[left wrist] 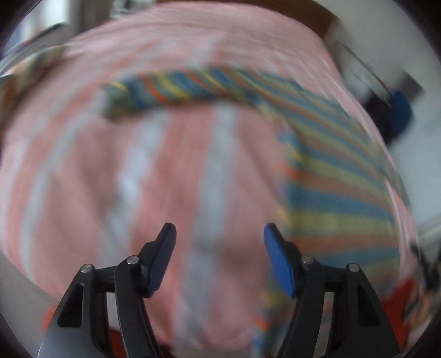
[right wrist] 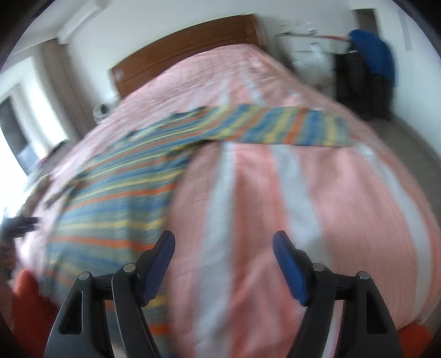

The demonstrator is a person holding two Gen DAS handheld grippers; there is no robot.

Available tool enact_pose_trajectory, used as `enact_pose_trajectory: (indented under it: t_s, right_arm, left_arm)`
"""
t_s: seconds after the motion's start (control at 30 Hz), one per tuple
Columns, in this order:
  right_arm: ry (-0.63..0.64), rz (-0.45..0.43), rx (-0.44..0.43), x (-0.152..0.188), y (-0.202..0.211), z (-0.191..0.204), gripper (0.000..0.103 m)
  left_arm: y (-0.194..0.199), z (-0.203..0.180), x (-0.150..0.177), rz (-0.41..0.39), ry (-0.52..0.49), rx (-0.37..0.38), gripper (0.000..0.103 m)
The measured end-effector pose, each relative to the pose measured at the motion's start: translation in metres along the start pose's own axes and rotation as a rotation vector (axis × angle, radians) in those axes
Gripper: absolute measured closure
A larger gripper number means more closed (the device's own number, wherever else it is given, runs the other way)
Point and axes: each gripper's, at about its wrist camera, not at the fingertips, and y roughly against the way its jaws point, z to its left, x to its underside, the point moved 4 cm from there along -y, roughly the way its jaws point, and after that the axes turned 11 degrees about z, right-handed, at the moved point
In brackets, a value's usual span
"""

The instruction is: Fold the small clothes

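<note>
A bed (right wrist: pixel 344 192) with a pink and white striped cover is filling the room, its wooden headboard (right wrist: pixel 182 52) leaning against a white wall (right wrist: pixel 165 19). Daylight is coming through a window (right wrist: pixel 30 121) beside brown curtains (right wrist: pixel 55 71); grey carpet (right wrist: pixel 413 143) is showing.

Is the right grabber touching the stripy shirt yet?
Apart. The right wrist view shows the right gripper open above the bedspread, nothing between its fingers; the striped shirt lies beside it.

No text, label, brand, number or sign can be read in either wrist view; both pictures are blurred, and no lettering shows on any surface.
</note>
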Motion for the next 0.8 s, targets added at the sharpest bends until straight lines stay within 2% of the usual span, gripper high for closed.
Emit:
enact_pose_trajectory:
  t_s: [0.07, 0.13, 0.33, 0.4, 0.43, 0.47, 0.53, 0.57, 0.63, 0.7, 0.8]
  right_arm:
    - [0.036, 0.043, -0.054, 0.007, 0.002, 0.013, 0.030]
    - [0.071, 0.115, -0.087, 0.021, -0.001, 0.025, 0.030]
    - [0.140, 0.241, -0.106, 0.053, -0.007, 0.043, 0.030]
    - [0.171, 0.288, -0.108, 0.058, -0.010, 0.052, 0.030]
    - [0.188, 0.316, -0.100, 0.062, -0.013, 0.056, 0.030]
    - [0.211, 0.350, -0.088, 0.066, -0.017, 0.061, 0.033]
    - [0.260, 0.407, -0.049, 0.073, -0.025, 0.069, 0.063]
    - [0.285, 0.430, -0.023, 0.075, -0.028, 0.071, 0.099]
    - [0.274, 0.460, 0.009, 0.077, -0.030, 0.067, 0.097]
    - [0.226, 0.452, -0.001, 0.077, -0.020, 0.058, 0.098]
    - [0.184, 0.440, 0.007, 0.079, -0.016, 0.048, 0.098]
  left_arm:
    - [-0.012, -0.021, 0.023, 0.047, -0.059, 0.007, 0.035]
    - [-0.020, -0.030, 0.039, 0.065, -0.077, -0.001, 0.035]
    - [-0.031, -0.041, 0.062, 0.077, -0.107, -0.067, 0.035]
    - [-0.032, -0.049, 0.065, 0.074, -0.150, -0.108, 0.052]
    - [-0.034, -0.052, 0.069, 0.075, -0.159, -0.109, 0.071]
    - [-0.035, -0.055, 0.069, 0.081, -0.166, -0.098, 0.095]
    - [-0.036, -0.056, 0.071, 0.096, -0.169, -0.076, 0.099]
    - [-0.034, -0.057, 0.072, 0.095, -0.174, -0.078, 0.100]
    - [-0.027, -0.057, 0.080, 0.105, -0.203, -0.085, 0.101]
    - [-0.025, -0.053, 0.085, 0.109, -0.215, -0.099, 0.101]
    - [-0.039, -0.048, 0.084, 0.135, -0.179, -0.098, 0.101]
